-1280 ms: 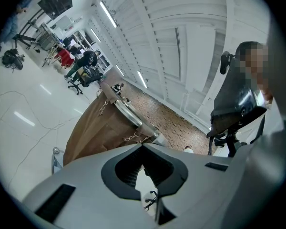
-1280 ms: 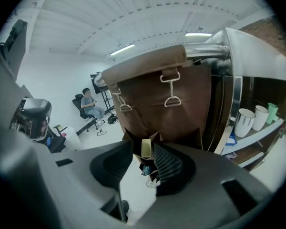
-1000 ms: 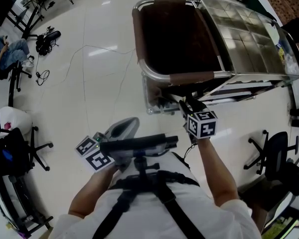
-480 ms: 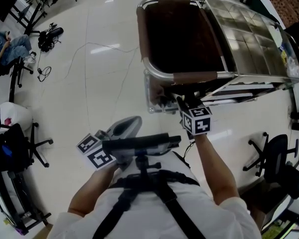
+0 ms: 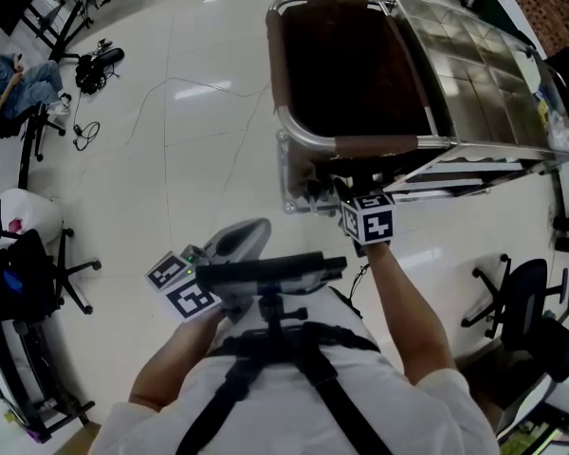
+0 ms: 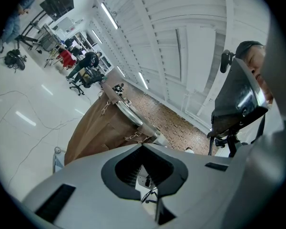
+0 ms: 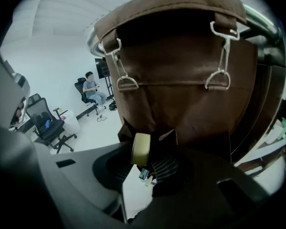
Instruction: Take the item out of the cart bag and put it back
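The cart's brown bag (image 5: pixel 351 64) hangs open from the metal rim (image 5: pixel 308 140); its inside is dark. My right gripper (image 5: pixel 343 195) sits low against the bag's near outer wall, under the rim. In the right gripper view the bag (image 7: pixel 181 94) fills the frame, clipped on by hooks. The right gripper (image 7: pixel 145 159) is shut on a small yellowish tape roll (image 7: pixel 141 148), held on edge; its jaws have just been closing onto it. My left gripper (image 5: pixel 251 237) stays near my chest, away from the cart. It (image 6: pixel 145 168) is shut and holds nothing, with the bag (image 6: pixel 100 128) beyond.
A shiny metal grid shelf (image 5: pixel 474 74) adjoins the bag on the right. Office chairs stand at the right (image 5: pixel 512 292) and left (image 5: pixel 28 282). A seated person (image 5: pixel 9 74) and cables (image 5: pixel 171 93) are at the far left on the white floor.
The right gripper has moved forward and slightly left, closer under the bag's near rim. The left gripper has stayed where it was.
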Demonstrator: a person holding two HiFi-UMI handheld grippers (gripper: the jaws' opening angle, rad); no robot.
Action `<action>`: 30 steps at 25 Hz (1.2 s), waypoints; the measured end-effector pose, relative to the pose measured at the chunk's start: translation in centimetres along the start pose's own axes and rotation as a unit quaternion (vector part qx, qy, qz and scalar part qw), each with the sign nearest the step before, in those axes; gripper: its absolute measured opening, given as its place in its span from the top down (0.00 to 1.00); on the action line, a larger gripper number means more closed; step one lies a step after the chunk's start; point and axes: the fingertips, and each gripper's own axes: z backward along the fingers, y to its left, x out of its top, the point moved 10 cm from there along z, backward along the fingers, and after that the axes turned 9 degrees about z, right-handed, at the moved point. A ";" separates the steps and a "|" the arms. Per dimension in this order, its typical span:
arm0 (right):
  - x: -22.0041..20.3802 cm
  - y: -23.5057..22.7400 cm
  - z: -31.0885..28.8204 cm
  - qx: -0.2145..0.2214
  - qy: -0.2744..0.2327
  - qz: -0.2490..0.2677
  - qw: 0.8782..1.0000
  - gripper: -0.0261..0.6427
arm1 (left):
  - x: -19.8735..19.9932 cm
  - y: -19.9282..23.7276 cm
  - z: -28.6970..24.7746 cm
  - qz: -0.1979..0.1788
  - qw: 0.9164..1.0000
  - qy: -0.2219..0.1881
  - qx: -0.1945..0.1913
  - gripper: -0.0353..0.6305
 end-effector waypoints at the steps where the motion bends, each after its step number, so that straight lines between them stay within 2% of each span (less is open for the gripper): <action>1: 0.0 0.0 -0.2 -0.001 0.003 0.000 1.000 0.82 | 0.0 0.0 0.0 0.000 1.000 0.000 0.000 0.94; 13: -0.2 0.7 -2.2 0.002 0.033 0.016 0.999 0.82 | -0.1 -0.1 0.3 -0.001 1.000 -0.001 -0.002 0.94; 22: -0.2 0.5 -1.6 -0.006 0.033 0.017 0.999 0.84 | 0.1 -0.3 0.4 -0.001 1.000 -0.001 -0.005 0.94; 30: 0.3 0.4 0.3 -0.001 0.012 0.006 1.000 0.84 | 0.1 -0.3 0.3 0.000 1.000 0.001 -0.007 0.94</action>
